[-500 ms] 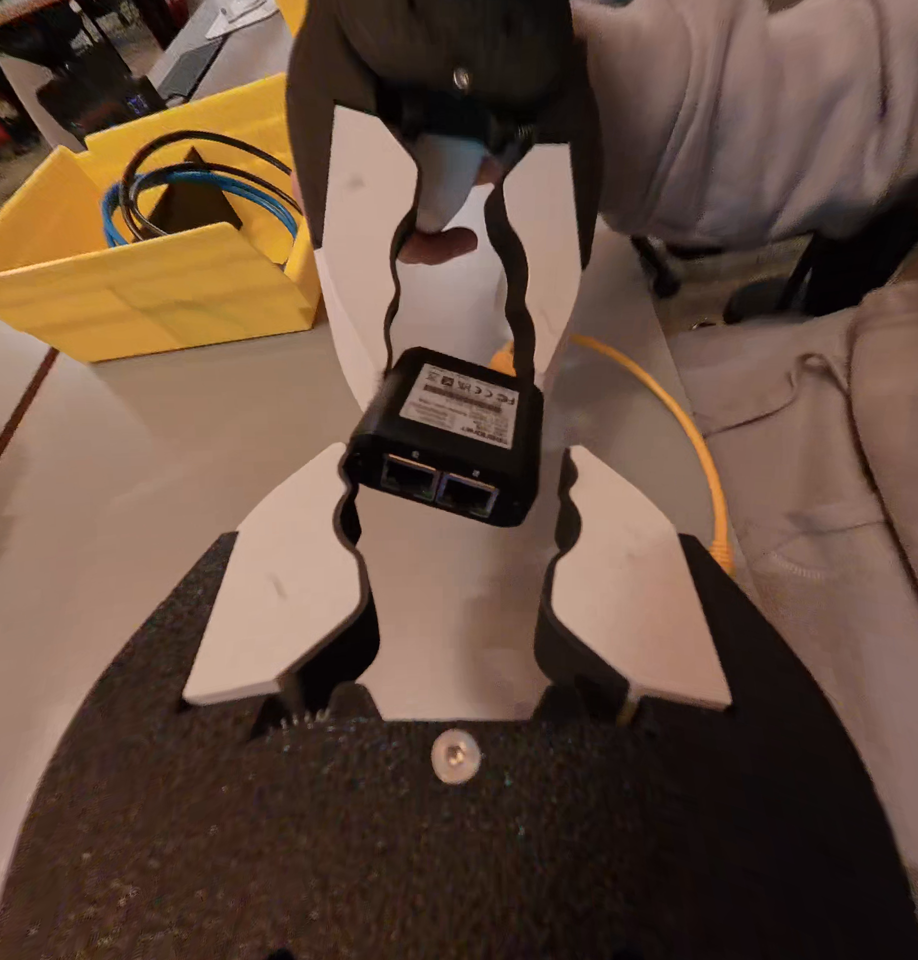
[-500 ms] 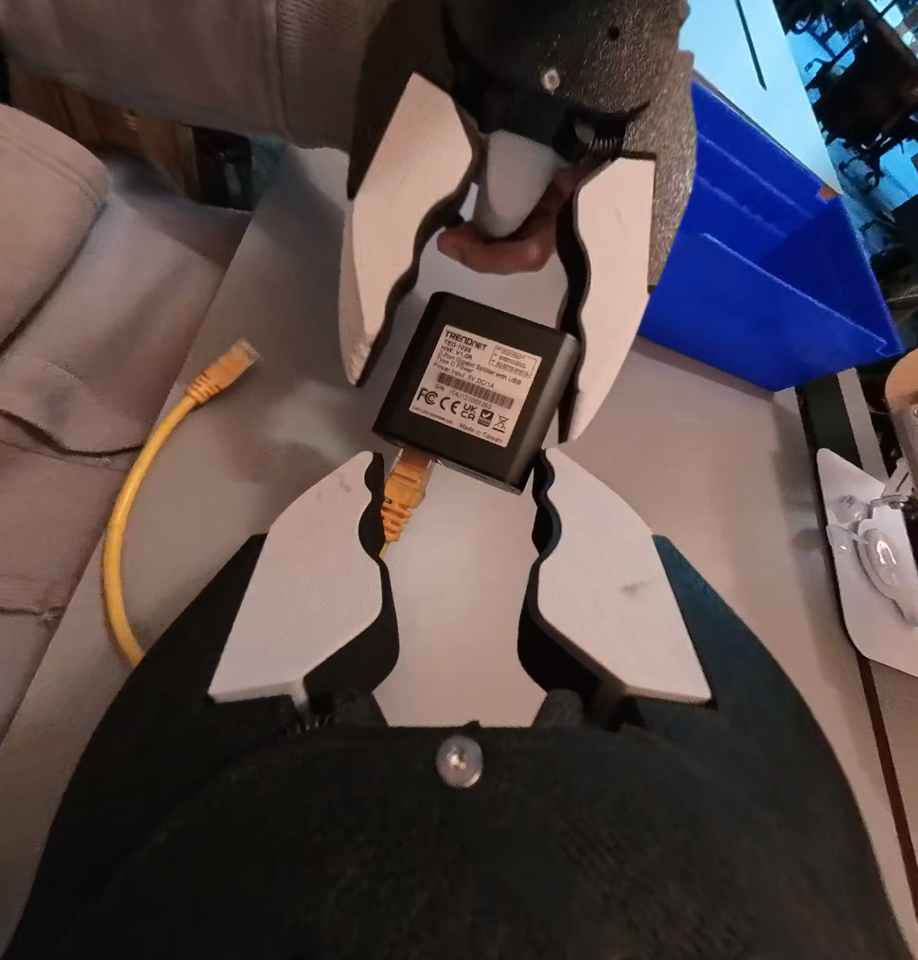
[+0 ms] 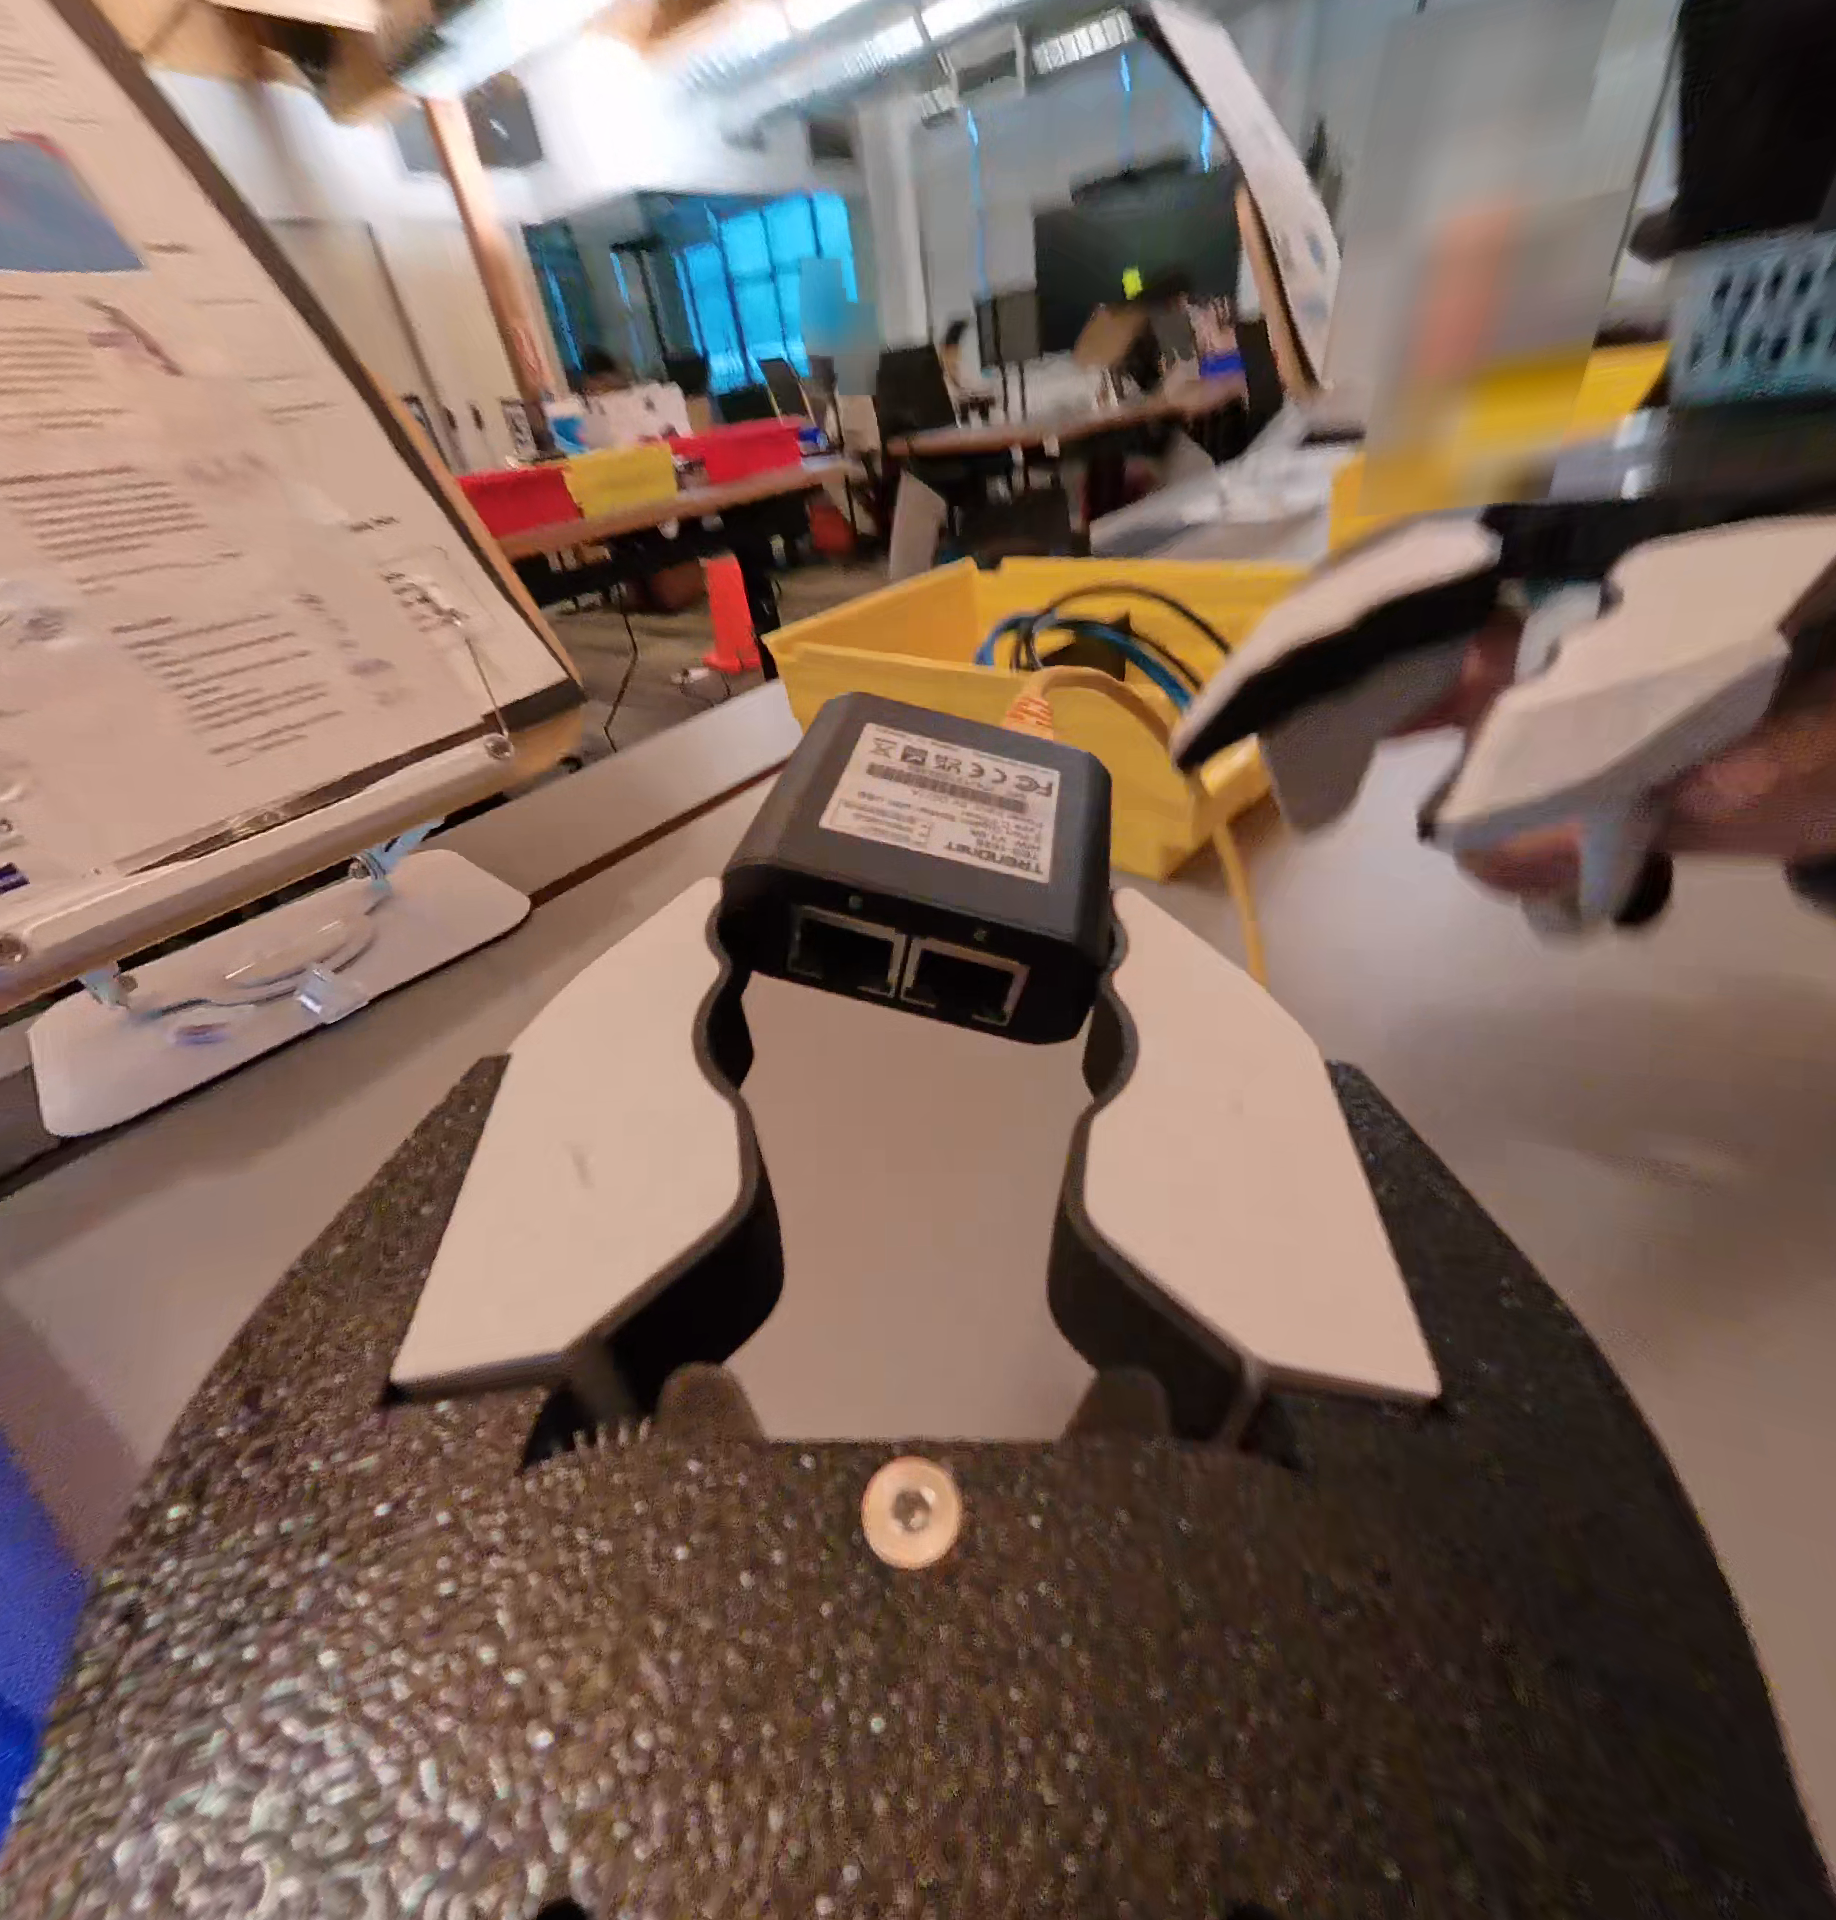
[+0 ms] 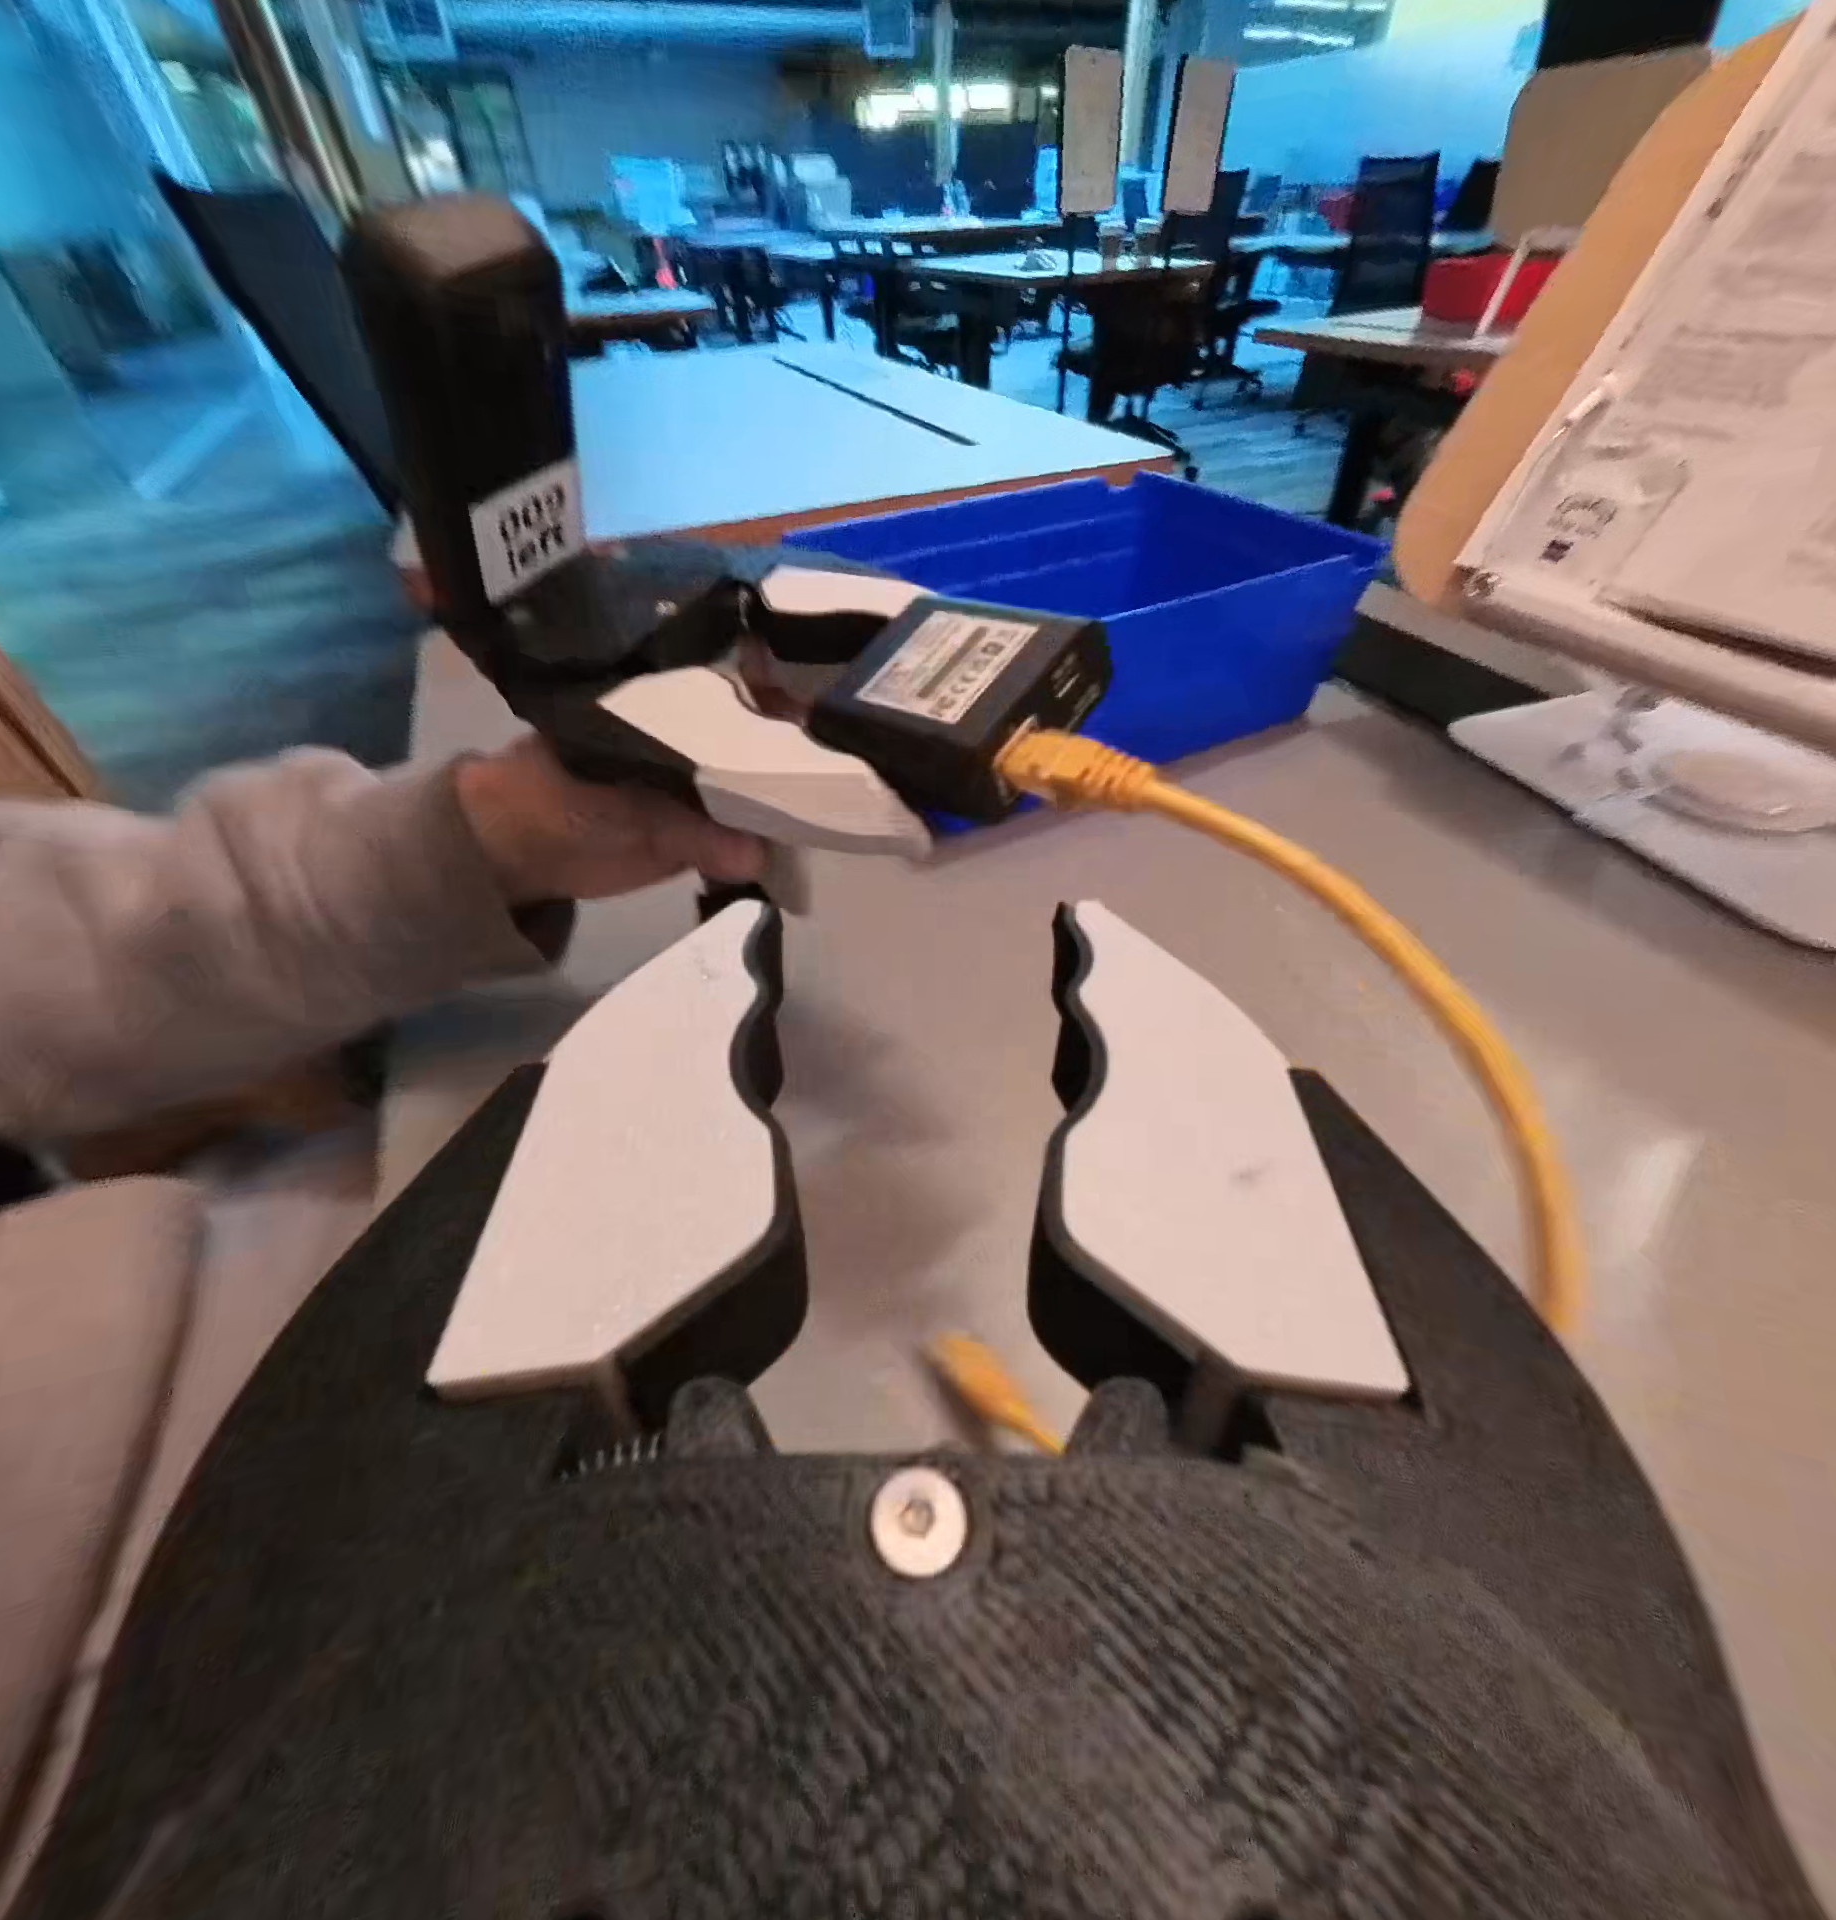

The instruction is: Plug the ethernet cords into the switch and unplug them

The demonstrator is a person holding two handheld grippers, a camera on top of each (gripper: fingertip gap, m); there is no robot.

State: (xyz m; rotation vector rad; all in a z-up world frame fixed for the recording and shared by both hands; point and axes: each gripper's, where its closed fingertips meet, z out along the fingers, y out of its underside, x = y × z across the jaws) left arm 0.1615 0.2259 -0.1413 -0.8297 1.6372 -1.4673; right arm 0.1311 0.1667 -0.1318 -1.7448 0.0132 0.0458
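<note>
Left gripper (image 3: 914, 935) clamped the black switch (image 3: 924, 862) above the table (image 3: 1516, 1143), presumably steadying it for plugging. One yellow cord (image 4: 1309, 883) sat plugged at its far side. Right gripper (image 4: 914, 935), at 3 o'clock, stood open and empty.

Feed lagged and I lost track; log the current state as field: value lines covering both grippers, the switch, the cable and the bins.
left gripper: shut on the switch, held above the table
right gripper: open, empty
switch: black, two front ports empty
yellow cable: one end plugged into the switch
free plug: loose on the table near the right gripper
yellow bin: holds blue and black cables
blue bin: behind the switch, looks empty
</note>
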